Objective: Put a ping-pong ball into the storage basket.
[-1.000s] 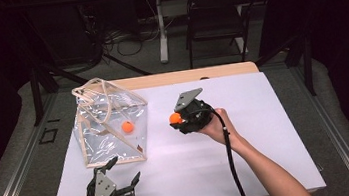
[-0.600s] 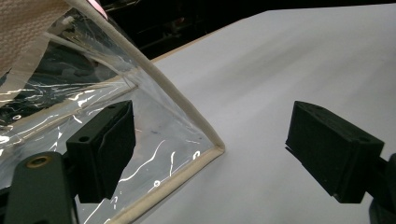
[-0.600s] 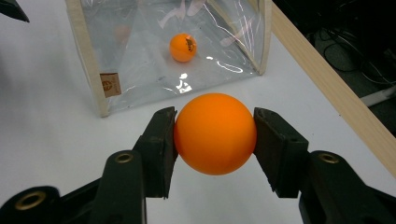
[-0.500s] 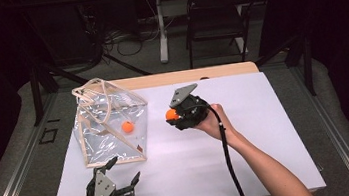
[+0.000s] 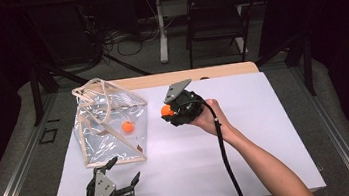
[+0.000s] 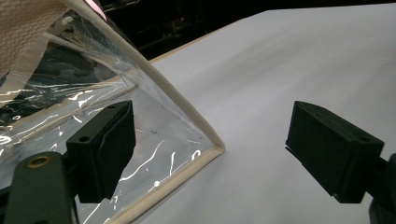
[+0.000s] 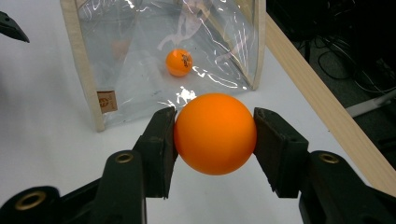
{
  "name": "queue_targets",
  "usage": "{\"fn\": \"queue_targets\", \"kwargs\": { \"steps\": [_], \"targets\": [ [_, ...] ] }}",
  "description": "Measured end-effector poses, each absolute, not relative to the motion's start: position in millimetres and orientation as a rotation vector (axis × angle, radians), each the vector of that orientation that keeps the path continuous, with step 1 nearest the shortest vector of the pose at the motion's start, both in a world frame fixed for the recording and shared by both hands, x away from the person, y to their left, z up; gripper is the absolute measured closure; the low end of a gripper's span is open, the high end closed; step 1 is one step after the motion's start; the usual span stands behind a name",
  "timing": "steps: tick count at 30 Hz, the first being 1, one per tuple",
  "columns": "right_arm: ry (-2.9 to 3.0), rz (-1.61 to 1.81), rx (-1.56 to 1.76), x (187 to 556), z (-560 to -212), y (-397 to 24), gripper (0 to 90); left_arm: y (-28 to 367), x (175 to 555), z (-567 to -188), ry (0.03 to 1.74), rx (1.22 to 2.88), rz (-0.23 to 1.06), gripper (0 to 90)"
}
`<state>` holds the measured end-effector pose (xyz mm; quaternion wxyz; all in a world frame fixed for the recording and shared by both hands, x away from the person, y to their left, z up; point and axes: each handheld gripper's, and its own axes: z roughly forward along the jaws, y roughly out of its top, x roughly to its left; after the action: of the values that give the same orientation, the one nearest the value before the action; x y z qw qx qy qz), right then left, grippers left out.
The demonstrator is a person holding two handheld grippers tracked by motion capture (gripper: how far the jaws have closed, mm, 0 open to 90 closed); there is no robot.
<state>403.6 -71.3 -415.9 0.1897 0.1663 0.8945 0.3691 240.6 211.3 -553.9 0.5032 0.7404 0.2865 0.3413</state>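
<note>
1. High view shows the right gripper [image 5: 169,110] clenched on an orange ball [image 5: 166,110], held above the white table [image 5: 267,132] just beside the right face of the clear bag [image 5: 111,128].
2. Over the last second the ball has been carried a little leftward and upward, from over the middle of the table toward the bag; the person's right hand [image 5: 205,117] has followed it. That suggests the carry is nearly over and the drop into the bag is the step in hand.
3. Right gripper view confirms the grip: both black pads press the ball [image 7: 215,133] at its widest part, with the bag [image 7: 168,56] straight ahead.
4. A second orange ball [image 5: 127,127] already lies inside the bag, near its floor; it has not shifted.
5. The left gripper [image 5: 122,177] rests low at the near edge of the table, fingers spread and holding nothing, and has stayed put. In the left gripper view its open pads straddle the bag's near bottom corner [image 6: 215,148] without touching it.
6. The bag's mouth seems to be at the top among the cream straps [image 5: 96,90], though the glare makes this hard to tell; if so, the ball likely needs lifting higher before release.
</note>
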Motion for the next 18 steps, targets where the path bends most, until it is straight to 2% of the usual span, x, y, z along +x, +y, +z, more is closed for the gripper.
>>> {"fn": "queue_targets", "kwargs": {
  "steps": [18],
  "targets": [
    [2.515,1.02,0.443,407.1,-408.2,-62.1,50.7,211.2,240.9,-554.1,0.694,1.789,0.824,15.6]
  ]
}}
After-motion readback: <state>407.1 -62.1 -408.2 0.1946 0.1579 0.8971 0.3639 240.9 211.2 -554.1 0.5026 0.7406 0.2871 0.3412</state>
